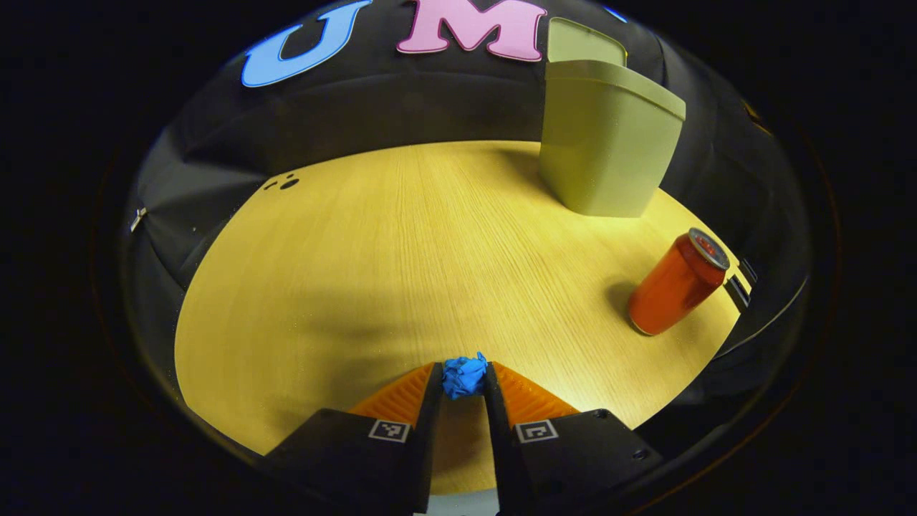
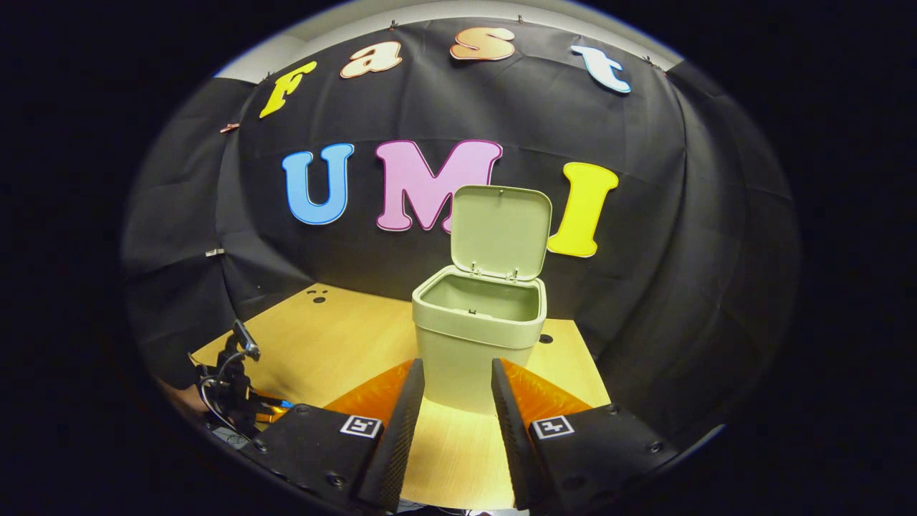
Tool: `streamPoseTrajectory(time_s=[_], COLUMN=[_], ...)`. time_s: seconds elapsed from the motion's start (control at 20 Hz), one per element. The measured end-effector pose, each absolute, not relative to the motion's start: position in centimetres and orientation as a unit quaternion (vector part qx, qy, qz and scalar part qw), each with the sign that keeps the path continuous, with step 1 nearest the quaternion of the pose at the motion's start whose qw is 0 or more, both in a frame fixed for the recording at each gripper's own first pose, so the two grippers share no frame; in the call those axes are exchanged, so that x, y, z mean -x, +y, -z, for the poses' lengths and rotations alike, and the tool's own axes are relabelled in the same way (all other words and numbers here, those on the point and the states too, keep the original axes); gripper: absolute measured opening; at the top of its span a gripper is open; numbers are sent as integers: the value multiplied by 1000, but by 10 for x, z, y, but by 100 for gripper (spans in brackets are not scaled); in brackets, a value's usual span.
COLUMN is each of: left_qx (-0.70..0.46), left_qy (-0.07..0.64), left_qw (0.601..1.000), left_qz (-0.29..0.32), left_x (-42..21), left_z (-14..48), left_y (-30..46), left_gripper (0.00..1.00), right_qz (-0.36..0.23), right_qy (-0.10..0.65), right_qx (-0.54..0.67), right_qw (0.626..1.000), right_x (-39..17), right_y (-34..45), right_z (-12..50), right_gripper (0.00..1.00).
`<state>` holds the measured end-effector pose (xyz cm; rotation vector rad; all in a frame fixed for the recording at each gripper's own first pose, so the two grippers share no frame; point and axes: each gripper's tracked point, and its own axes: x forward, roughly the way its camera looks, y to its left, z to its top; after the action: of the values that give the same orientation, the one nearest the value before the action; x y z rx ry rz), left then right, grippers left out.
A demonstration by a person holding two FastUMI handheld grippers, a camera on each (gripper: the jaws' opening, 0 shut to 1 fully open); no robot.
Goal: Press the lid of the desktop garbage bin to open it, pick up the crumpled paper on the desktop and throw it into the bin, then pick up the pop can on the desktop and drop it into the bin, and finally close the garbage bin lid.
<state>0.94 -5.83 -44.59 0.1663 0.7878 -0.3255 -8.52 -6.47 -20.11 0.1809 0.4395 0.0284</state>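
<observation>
While the left gripper (image 1: 464,378) pinches the blue crumpled paper (image 1: 464,375) between both fingertips, seemingly just above the table (image 1: 401,244) near its front edge, the right gripper (image 2: 457,373) hangs with fingers parted before the green bin (image 2: 478,337), lid (image 2: 501,231) raised. The orange pop can (image 1: 677,283) stands by the table's right edge.

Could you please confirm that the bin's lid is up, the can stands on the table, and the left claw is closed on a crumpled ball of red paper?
Not quite: the paper is blue, not red, as the left gripper view shows between the left claw fingers. The rest holds: the bin has its lid up in the right gripper view, and the can stands on the table.
</observation>
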Motion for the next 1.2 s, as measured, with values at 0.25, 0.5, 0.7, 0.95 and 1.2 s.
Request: streamPoseTrajectory(time_s=[0.25, 0.5, 0.7, 0.95, 1.2], left_qx=[-49, -14, 16, 27, 25], left_qy=[326, 245, 187, 134, 104], left_qw=[929, 950, 959, 958, 951], left_qz=[166, 192, 214, 252, 291], left_x=[-31, -64, -95, -125, -153], left_z=[378, 285, 216, 158, 121], left_y=[-65, -93, -121, -160, -204], left_gripper=[39, 39, 39, 39, 39], right_qz=[-25, -41, -45, -41, -22], right_qy=[220, 228, 231, 227, 227], right_qx=[-100, -100, -101, -106, -109], right_qw=[970, 968, 967, 967, 967], right_x=[80, 79, 76, 73, 78], right_y=[-50, -38, -38, -43, -57], right_z=[210, 220, 226, 227, 229], right_gripper=[61, 61, 61, 61, 62])
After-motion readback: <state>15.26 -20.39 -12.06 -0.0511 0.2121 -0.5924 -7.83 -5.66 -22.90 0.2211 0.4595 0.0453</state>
